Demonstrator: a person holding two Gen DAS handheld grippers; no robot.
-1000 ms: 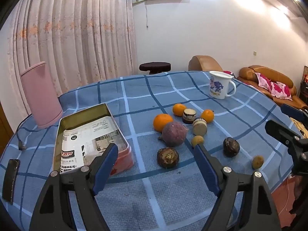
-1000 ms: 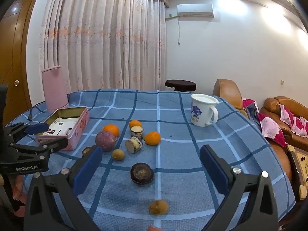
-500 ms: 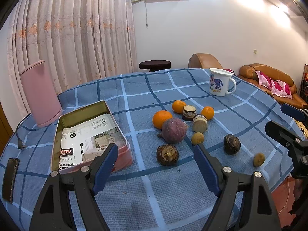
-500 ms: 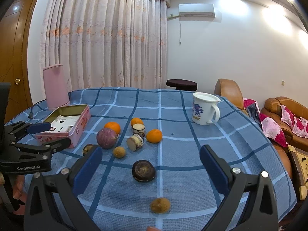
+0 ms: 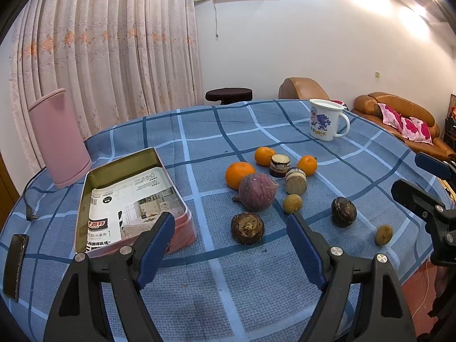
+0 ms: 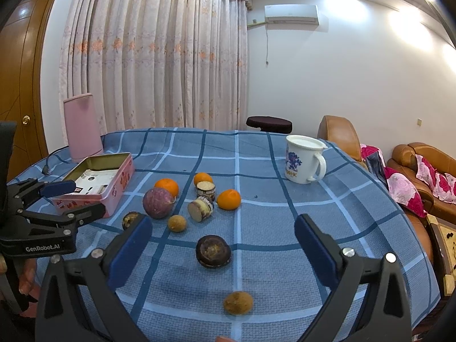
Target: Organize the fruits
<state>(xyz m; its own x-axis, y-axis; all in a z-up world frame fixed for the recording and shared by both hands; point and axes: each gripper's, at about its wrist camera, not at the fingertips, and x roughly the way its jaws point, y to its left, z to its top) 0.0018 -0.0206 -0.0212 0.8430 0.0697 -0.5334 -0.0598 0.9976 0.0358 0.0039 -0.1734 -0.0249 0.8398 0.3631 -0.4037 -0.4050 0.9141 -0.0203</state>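
Fruits lie on the blue checked tablecloth: three oranges [image 5: 239, 174], a purple round fruit [image 5: 257, 191], a dark brown fruit [image 5: 247, 228], another dark one [image 5: 343, 211] and two small brown ones [image 5: 292, 203]. An open pink tin [image 5: 129, 199] lined with printed paper sits left. My left gripper [image 5: 230, 252] is open and empty above the near table edge, short of the fruits. My right gripper [image 6: 223, 250] is open and empty, with a dark fruit [image 6: 213, 251] and a small brown fruit [image 6: 238, 302] in front of it.
A white mug [image 5: 326, 123] stands at the far right. Two small jars [image 5: 287, 172] sit among the oranges. A pink cylinder [image 5: 58, 142] stands at the far left with a cable. A dark phone [image 5: 15, 265] lies near the left edge. Sofas stand beyond the table.
Both grippers have risen and drawn back slightly, so the fruits sit a little farther away. Nothing on the table has moved.
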